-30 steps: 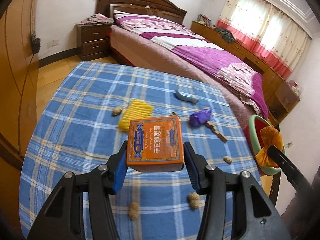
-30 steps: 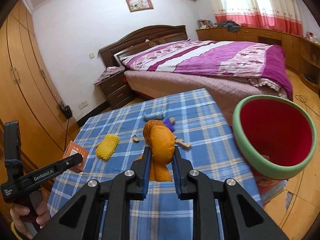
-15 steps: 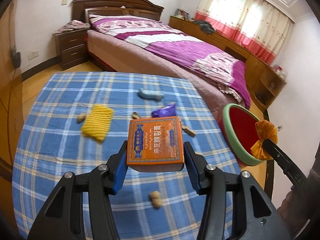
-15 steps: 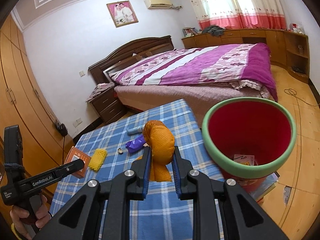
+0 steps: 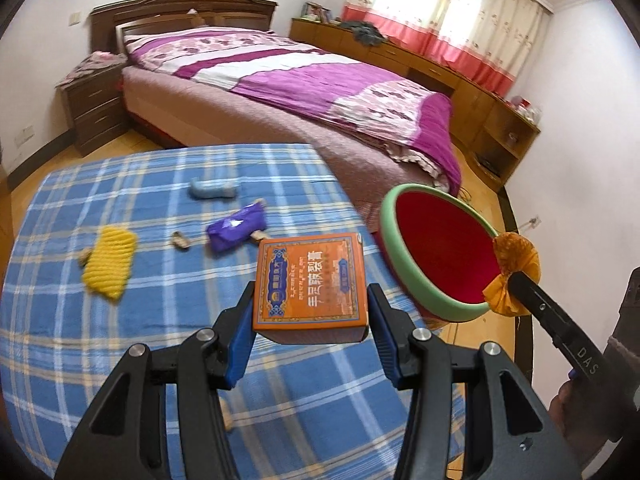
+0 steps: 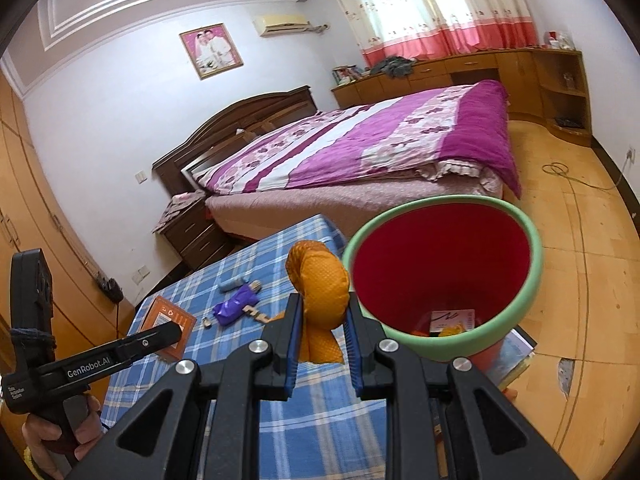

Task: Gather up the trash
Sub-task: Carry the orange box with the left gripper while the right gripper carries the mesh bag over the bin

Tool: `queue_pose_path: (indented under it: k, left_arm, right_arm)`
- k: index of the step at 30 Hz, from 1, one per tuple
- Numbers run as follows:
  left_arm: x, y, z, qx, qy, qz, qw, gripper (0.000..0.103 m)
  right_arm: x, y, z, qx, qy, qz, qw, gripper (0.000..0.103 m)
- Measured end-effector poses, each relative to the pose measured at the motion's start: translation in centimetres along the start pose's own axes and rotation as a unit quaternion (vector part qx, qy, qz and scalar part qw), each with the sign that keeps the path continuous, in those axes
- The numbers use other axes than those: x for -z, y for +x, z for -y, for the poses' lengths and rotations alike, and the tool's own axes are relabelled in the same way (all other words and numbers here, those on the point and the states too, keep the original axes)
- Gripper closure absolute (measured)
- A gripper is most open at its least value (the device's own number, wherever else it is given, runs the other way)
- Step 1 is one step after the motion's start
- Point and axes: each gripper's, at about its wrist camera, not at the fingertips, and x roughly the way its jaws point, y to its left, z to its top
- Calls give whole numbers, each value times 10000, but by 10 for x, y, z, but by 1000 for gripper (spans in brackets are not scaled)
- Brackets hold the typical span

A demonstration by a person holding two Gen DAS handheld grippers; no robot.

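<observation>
My left gripper (image 5: 311,304) is shut on an orange box (image 5: 310,280) and holds it above the blue plaid table (image 5: 120,328), near its right edge. My right gripper (image 6: 322,316) is shut on an orange mesh wrapper (image 6: 322,284), held just left of the rim of the red bin with a green rim (image 6: 440,268). In the left wrist view the bin (image 5: 432,248) stands off the table's right edge, and the wrapper (image 5: 514,276) hangs at its near right rim. Some trash lies in the bin's bottom (image 6: 450,320).
On the table lie a purple wrapper (image 5: 236,232), a yellow mesh piece (image 5: 110,262), a pale blue object (image 5: 212,190) and a peanut shell (image 5: 180,240). A bed (image 5: 300,92) stands behind the table. Books (image 6: 516,352) lie on the floor by the bin.
Both grippers have moved right toward the bin with their loads. The bin looms larger in both views, and the right gripper's wrapper now sits at its rim.
</observation>
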Motion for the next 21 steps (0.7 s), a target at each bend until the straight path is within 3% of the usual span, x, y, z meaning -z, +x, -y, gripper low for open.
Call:
queue_pose_path:
  k: [14,21]
  left_arm:
    - [-16,38,68,283,715,-178,9969,50]
    - [-16,63,107,522,1250,-188,9906,50]
  right_arm:
    - [-6,-10,57,450,427,132,9980,81]
    - [-6,-6,84,716,622,67,9955,81]
